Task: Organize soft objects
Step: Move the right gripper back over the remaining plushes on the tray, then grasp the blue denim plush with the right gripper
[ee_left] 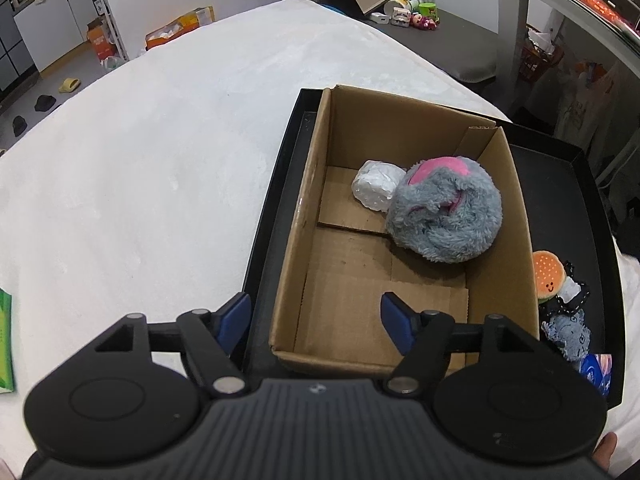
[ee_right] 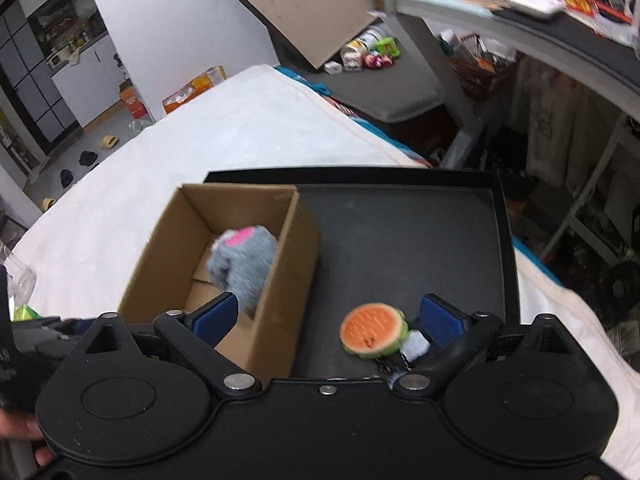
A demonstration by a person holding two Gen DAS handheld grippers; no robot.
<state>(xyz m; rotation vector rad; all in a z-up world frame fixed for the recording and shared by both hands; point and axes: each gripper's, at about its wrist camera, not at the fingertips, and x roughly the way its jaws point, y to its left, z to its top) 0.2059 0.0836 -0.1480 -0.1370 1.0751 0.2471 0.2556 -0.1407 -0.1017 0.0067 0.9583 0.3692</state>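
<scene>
A cardboard box [ee_left: 316, 184] stands in a black tray [ee_left: 560, 168] on the white bed. In the box lie a grey and pink plush [ee_left: 444, 212] and a white soft bundle [ee_left: 376, 184]. A burger plush [ee_left: 548, 276], a black-and-white item and a small grey plush [ee_left: 568, 336] lie in the tray right of the box. My left gripper [ee_left: 316, 316] is open and empty above the box's near left corner. My right gripper [ee_right: 328, 316] is open and empty, above the box's right wall [ee_right: 292, 264], with the burger plush [ee_right: 372, 330] just inside its right finger. The grey plush [ee_right: 244, 264] shows in the box.
The white bed cover [ee_left: 160, 160] spreads to the left of the tray. A green packet [ee_left: 6, 340] lies at the far left edge. A shelf frame and cluttered floor lie beyond the bed on the right [ee_right: 560, 140].
</scene>
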